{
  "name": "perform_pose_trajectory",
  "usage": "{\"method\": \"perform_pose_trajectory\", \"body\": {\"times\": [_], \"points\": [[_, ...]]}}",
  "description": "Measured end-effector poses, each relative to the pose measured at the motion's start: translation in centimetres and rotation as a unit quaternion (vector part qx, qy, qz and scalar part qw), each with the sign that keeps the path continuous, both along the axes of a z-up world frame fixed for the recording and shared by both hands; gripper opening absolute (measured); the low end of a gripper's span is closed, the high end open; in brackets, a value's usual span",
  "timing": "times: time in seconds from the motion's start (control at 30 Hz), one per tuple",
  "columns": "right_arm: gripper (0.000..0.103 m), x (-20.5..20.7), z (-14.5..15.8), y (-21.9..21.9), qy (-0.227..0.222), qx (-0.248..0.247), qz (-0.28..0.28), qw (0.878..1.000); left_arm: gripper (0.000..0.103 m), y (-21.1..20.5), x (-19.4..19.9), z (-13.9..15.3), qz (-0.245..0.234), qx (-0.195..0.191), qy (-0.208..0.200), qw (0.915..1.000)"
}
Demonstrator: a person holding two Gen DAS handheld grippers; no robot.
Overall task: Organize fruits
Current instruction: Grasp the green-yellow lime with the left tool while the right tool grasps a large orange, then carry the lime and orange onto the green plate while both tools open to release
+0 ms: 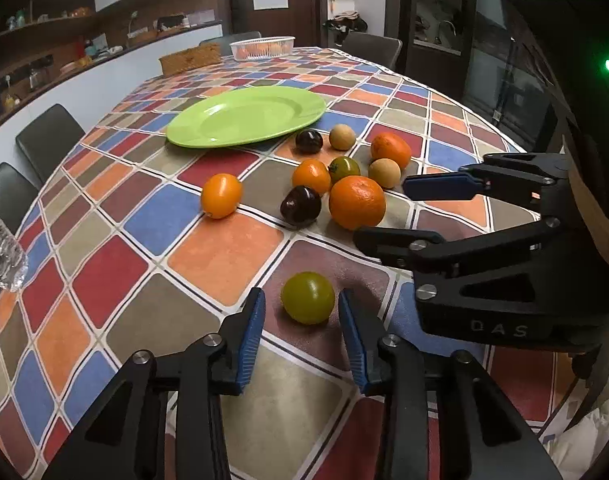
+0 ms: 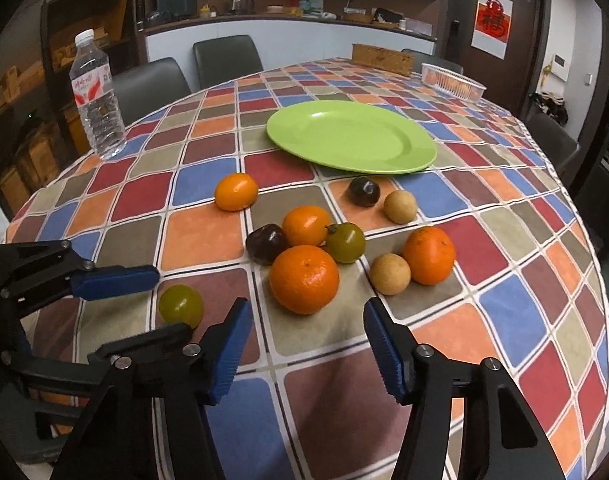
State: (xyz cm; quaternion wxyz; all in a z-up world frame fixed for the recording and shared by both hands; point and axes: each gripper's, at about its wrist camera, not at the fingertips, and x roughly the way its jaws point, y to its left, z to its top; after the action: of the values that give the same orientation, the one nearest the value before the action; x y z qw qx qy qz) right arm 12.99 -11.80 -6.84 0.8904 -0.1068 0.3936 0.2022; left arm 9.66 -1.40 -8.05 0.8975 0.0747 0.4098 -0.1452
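Note:
A green plate (image 1: 244, 118) (image 2: 352, 136) lies bare on the chequered tablecloth. In front of it lie several loose fruits: oranges (image 1: 356, 202) (image 2: 304, 278), dark plums (image 1: 300, 205) (image 2: 266, 243), tan round fruits (image 1: 384, 173) (image 2: 390, 273) and green tomatoes. My left gripper (image 1: 300, 312) (image 2: 152, 304) is open, with its fingers on either side of a lone green tomato (image 1: 308, 298) (image 2: 181, 306), not touching it. My right gripper (image 2: 304, 344) (image 1: 388, 210) is open and empty, just short of the big orange.
A water bottle (image 2: 97, 100) stands at the table's left edge. A white basket (image 2: 452, 82) and a woven box (image 2: 382, 58) sit at the far end. Dark chairs (image 2: 226, 58) ring the table.

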Motion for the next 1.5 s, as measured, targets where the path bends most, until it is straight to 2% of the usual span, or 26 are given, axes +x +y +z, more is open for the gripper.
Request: {"method": "perform_pose_trajectory", "body": {"times": [0.17, 0.33, 0.4, 0.57, 0.7, 0.87, 1.1, 1.5], "points": [[0.054, 0.7, -0.3, 0.4, 0.009, -0.001, 0.003, 1.0, 0.028, 0.4, 0.7, -0.4, -0.002, -0.013, 0.016, 0.9998], [0.053, 1.2, -0.5, 0.7, 0.016, 0.0, 0.002, 1.0, 0.028, 0.9, 1.0, -0.1, 0.006, -0.019, 0.015, 0.9997], [0.049, 1.5, -0.6, 0.8, 0.019, 0.002, 0.003, 1.0, 0.028, 1.2, 1.2, 0.3, 0.011, -0.018, 0.011, 0.9997], [0.048, 2.0, -0.6, 0.8, 0.021, 0.014, -0.002, 1.0, 0.028, 1.9, 1.7, 0.7, 0.024, -0.017, 0.006, 0.9995], [0.042, 2.3, -0.6, 0.7, 0.019, 0.012, -0.007, 1.0, 0.028, 2.3, 2.2, 1.1, 0.034, -0.023, 0.002, 0.9992], [0.042, 2.2, -0.5, 0.4, 0.025, 0.024, -0.009, 0.999, 0.028, 2.3, 2.3, 1.5, 0.04, -0.027, -0.003, 0.9988], [0.042, 1.5, 1.4, -0.3, 0.006, 0.046, -0.02, 0.999, 0.028, 2.3, 2.2, 2.8, 0.043, -0.034, -0.018, 0.9983], [0.042, 2.1, 5.8, -1.0, -0.044, 0.061, -0.026, 0.997, 0.028, 2.0, 3.9, 7.0, 0.037, -0.025, -0.078, 0.9959]]}}
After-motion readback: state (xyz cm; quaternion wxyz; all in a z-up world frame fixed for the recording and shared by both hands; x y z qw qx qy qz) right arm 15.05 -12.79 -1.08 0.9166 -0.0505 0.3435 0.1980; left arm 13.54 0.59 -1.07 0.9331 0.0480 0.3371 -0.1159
